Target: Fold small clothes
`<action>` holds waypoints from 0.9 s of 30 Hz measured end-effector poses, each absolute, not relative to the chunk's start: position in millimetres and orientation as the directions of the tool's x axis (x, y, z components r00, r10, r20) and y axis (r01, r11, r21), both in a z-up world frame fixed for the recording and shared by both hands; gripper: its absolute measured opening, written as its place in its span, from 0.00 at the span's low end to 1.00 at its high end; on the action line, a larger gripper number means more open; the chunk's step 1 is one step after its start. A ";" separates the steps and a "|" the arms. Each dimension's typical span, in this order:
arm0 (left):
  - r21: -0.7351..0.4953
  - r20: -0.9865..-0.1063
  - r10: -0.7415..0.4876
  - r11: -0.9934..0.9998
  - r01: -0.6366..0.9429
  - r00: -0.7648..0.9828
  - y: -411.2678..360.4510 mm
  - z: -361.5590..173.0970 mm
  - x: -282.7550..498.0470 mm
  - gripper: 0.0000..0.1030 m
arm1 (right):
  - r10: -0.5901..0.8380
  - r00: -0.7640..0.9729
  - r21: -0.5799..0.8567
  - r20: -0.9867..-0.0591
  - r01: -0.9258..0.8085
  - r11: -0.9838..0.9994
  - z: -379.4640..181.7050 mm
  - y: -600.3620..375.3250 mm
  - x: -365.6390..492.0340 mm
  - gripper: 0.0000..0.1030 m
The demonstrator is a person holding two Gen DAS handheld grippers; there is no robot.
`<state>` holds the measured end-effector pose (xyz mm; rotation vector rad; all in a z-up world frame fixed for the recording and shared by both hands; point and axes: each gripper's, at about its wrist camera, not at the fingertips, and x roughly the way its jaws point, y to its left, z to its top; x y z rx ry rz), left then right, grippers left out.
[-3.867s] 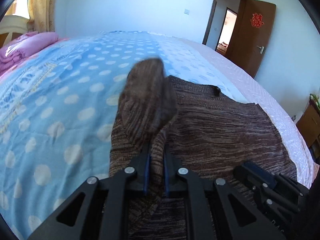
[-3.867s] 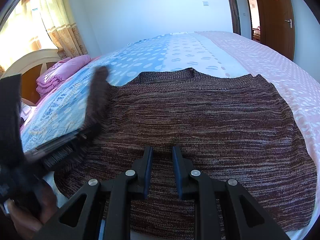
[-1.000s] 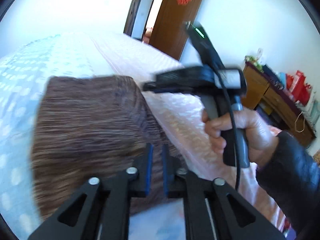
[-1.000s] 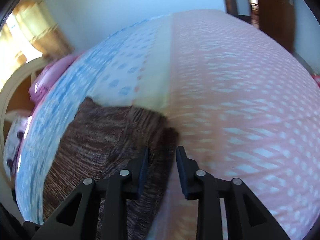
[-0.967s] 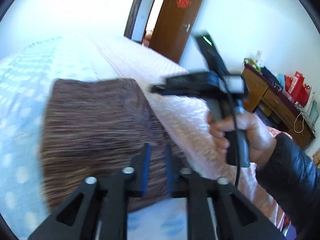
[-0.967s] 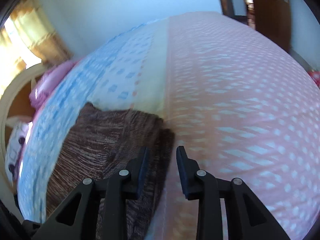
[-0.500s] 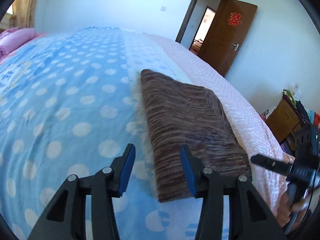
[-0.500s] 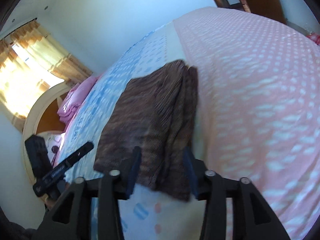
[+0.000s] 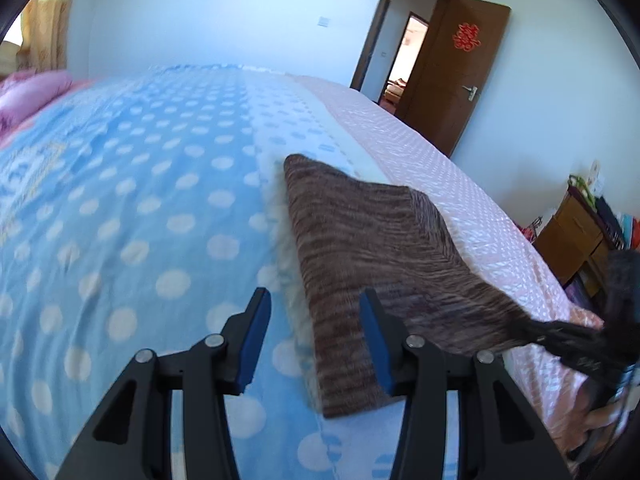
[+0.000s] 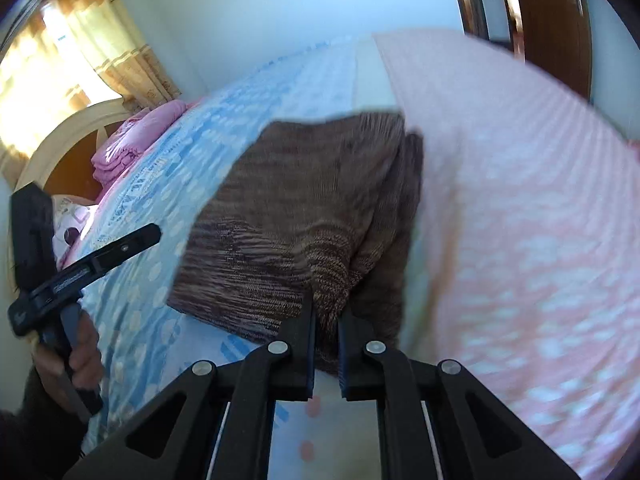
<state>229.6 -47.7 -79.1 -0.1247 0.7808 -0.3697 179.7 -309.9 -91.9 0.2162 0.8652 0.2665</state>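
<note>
A brown knitted sweater (image 9: 372, 252), folded into a narrow strip, lies on the bed where the blue dotted cover meets the pink cover. My left gripper (image 9: 316, 328) is open and empty, just above the sweater's near left corner. In the right wrist view my right gripper (image 10: 326, 316) is shut on the near edge of the sweater (image 10: 312, 208) and lifts that corner a little. The right gripper also shows in the left wrist view (image 9: 576, 340) at the sweater's far right corner. The left gripper appears at the left of the right wrist view (image 10: 92, 260).
The bed has a blue dotted cover (image 9: 120, 200) on the left and a pink cover (image 9: 460, 208) on the right. Pink folded bedding (image 10: 132, 148) lies by the headboard. A brown door (image 9: 460, 72) stands open. A wooden cabinet (image 9: 576, 236) stands beside the bed.
My left gripper has stayed open and empty over the sweater's left edge. My right gripper has closed on the sweater's near edge and pulled it up slightly.
</note>
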 end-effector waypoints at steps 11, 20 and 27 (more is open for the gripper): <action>-0.164 -0.726 -0.313 0.944 0.288 0.612 -63.1 -106.7 252.5 0.51 | 0.280 0.590 0.300 -0.757 -0.066 0.952 -106.3 -339.7 185.6 0.17; -0.197 -0.663 -0.277 0.961 0.195 0.695 -49.3 -86.9 289.5 0.58 | 0.260 0.701 0.316 -0.664 -0.052 0.947 -78.6 -335.8 274.6 0.66; -0.154 -0.695 -0.249 0.968 0.198 0.675 -70.2 -107.6 303.2 0.58 | 0.121 0.628 0.148 -0.769 -0.010 0.989 -125.5 -305.8 343.5 0.07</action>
